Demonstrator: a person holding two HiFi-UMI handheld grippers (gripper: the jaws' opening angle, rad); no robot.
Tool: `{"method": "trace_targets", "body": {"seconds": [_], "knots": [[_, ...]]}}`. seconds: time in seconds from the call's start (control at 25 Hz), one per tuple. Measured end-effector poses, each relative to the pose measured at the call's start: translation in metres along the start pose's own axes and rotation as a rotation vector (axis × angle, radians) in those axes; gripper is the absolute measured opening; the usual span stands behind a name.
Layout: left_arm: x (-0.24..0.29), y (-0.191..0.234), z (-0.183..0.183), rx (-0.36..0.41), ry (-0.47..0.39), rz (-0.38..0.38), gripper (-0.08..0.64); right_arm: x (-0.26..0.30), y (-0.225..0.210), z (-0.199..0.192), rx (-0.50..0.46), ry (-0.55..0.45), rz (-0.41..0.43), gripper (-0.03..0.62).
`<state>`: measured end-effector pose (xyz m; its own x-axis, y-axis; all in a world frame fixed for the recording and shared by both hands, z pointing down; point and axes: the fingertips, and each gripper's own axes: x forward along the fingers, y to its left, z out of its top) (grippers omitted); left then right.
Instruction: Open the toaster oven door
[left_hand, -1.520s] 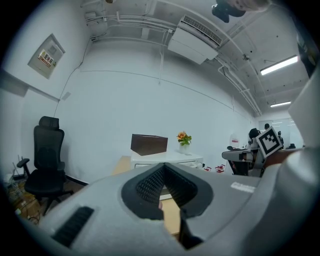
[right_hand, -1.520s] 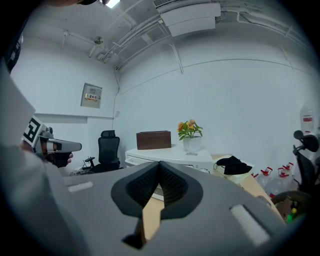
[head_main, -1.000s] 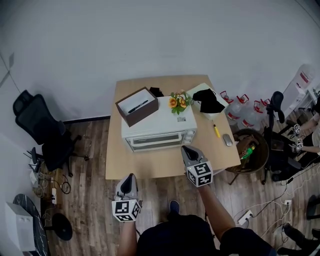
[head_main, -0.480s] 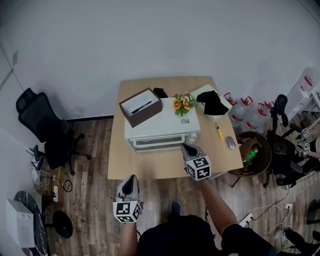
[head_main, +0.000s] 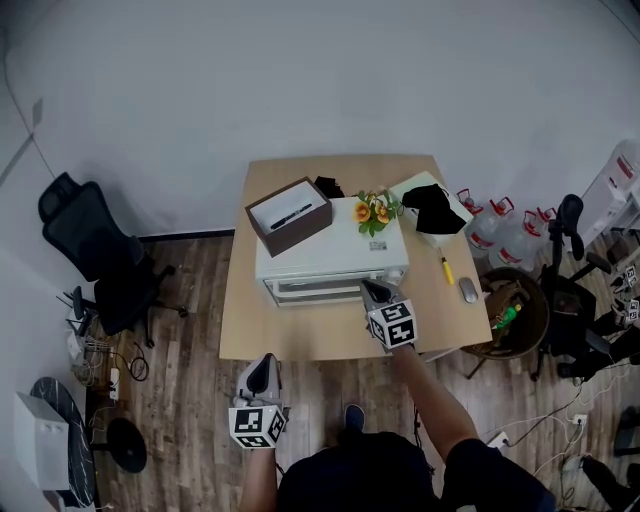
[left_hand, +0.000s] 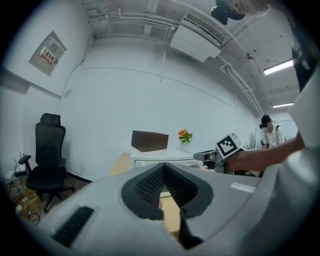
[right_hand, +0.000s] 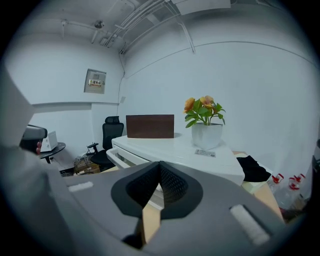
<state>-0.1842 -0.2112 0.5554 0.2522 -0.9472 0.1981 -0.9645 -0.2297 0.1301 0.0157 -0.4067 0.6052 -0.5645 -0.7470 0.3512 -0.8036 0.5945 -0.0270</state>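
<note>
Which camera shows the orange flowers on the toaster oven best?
The right gripper view: the potted flowers stand close, side-on, pot and blooms clear. The head view shows them small from above; the left gripper view, tiny and far.

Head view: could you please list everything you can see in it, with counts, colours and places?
Table: one, light wood, mid-room.
Toaster oven: one, white, on the table, door shut.
Box: one, brown, open, on the oven's top, left end.
Flower pot: one, orange flowers, on the oven's top, right end.
Cloth: one, black, table's far right corner.
Marker: one, yellow, on the table right of the oven.
Mouse: one, grey, beside the marker.
Office chair: one, black, left of the table.
Water jugs: several, clear with red handles, on the floor at right.
Bin: one, brown, right of the table.
Left tongs: grey, shut, empty, short of the table.
Right tongs: grey, shut, empty, by the oven's front, right end.
</note>
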Motion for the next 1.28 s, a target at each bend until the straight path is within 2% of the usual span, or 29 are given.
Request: {"method": "trace_targets", "body": {"seconds": [0.4, 0.72, 1.28], "knots": [[-0.001, 0.003, -0.007, -0.004, 0.013, 0.013, -0.005, 0.021, -0.016, -0.025, 0.019, 0.072, -0.028, 0.006], [0.000, 0.008, -0.005, -0.008, 0.007, 0.022, -0.005, 0.022, -0.018, -0.030, 0.025, 0.079, -0.014, 0.006], [-0.002, -0.007, -0.002, -0.002, 0.006, -0.014, -0.005, 0.018, -0.017, -0.033, 0.078, 0.083, -0.004, 0.006]]}}
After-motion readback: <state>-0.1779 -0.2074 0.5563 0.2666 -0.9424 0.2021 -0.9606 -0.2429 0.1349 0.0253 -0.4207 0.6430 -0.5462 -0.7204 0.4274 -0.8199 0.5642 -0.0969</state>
